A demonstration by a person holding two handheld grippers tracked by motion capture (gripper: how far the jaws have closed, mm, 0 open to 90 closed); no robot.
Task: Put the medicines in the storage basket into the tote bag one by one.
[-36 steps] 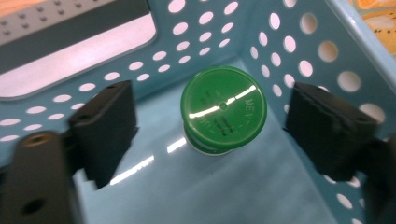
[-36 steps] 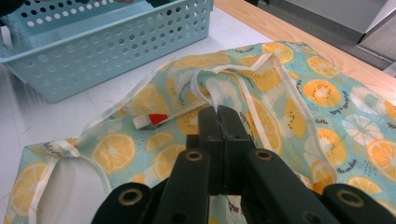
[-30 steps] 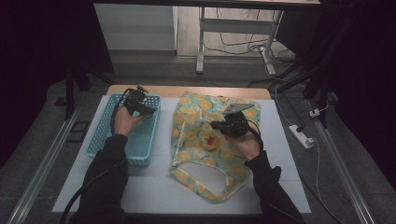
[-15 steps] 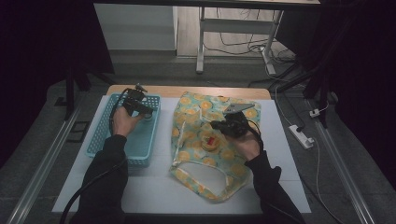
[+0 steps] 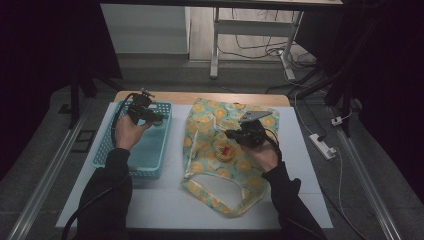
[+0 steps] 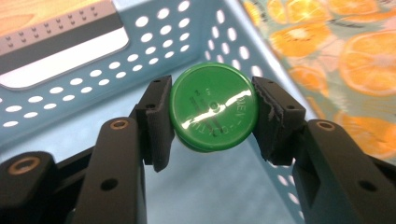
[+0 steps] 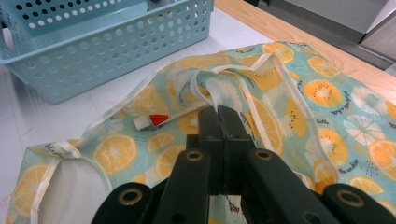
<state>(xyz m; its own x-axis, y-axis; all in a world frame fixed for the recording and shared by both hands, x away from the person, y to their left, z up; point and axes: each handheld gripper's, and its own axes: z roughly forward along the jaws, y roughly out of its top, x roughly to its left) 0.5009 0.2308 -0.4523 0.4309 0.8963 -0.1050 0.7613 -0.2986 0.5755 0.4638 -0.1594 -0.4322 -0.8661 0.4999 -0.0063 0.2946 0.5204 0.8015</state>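
A round green lid [image 6: 213, 113] is gripped between the pads of the left gripper [image 6: 212, 116], at the centre of the left gripper view. Its face is glossy, with bright glare streaks and faint embossed lettering that cannot be read; a darker rim is seen along its lower edge. The jaws, which have just been closing, are pressed against its left and right sides, about half closed. Behind it, the perforated wall of a light blue basket [image 6: 140, 51] is seen across the upper left of the frame. In the high view, the left gripper [image 5: 150, 116] is held over the far end of the basket [image 5: 145, 150], left of centre. The right gripper [image 7: 218, 122] is shut tight on a fold of an orange-slice-patterned bag [image 7: 299, 93]. In the high view, a small round tin [image 5: 224, 153] is seen on the bag [image 5: 205, 145].
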